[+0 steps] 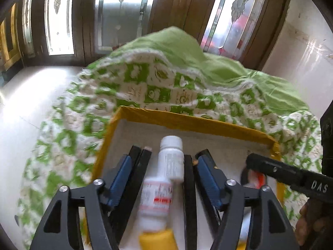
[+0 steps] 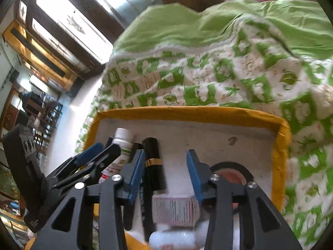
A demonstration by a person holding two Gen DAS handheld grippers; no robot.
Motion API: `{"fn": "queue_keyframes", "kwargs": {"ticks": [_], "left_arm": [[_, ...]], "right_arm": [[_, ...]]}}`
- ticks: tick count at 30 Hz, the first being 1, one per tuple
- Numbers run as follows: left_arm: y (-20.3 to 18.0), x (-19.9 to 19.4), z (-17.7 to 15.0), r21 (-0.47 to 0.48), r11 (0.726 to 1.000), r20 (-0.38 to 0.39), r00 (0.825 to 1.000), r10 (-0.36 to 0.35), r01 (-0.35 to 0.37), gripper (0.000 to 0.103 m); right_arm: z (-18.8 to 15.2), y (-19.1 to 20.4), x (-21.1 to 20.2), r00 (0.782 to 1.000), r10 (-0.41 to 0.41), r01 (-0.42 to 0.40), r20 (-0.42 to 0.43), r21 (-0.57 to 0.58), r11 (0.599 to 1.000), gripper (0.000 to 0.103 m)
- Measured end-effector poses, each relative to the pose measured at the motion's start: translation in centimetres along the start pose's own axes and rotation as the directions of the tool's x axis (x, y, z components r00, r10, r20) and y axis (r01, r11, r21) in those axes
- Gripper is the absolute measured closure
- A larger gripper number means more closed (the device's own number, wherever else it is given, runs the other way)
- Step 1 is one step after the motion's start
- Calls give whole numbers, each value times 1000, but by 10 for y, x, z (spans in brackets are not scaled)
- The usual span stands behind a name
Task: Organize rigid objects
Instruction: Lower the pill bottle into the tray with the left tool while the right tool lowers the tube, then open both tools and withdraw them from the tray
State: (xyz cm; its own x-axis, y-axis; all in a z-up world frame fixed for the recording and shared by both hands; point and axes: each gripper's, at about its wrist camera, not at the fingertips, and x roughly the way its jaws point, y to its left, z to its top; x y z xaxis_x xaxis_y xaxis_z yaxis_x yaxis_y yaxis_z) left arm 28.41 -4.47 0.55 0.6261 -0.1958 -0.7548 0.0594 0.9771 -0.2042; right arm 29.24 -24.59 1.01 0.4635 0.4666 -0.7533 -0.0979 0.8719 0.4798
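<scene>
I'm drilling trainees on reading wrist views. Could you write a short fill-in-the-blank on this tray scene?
1. The tray has a rim coloured ____.
2. The black tube wears a band coloured ____.
3. The white bottle lies between the fingers of the ____ gripper.
4. The tray rests on a quilt patterned white and ____.

Missing words: yellow; gold; left; green
</scene>
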Motion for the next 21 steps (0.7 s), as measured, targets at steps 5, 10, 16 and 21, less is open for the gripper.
{"fn": "queue_keyframes", "kwargs": {"ticks": [5,10,16,21], "left_arm": [[5,-53,-31,9,999,-3,999,42,-42,21],[2,-106,-81,54,989,34,990,134,-136,10],[-12,-162,-124,73,970,115,968,223,-233,1],[-26,-185,-130,121,944,153,946,287,-307,1]], "right_arm": [[-41,6,-52,996,-29,24,88,52,998,31],[-116,20,-92,990,-50,44,129,50,998,4],[-180,48,-118,979,-147,159,141,-79,984,0],[-205,59,-145,952,-220,254,214,-148,956,0]]}}
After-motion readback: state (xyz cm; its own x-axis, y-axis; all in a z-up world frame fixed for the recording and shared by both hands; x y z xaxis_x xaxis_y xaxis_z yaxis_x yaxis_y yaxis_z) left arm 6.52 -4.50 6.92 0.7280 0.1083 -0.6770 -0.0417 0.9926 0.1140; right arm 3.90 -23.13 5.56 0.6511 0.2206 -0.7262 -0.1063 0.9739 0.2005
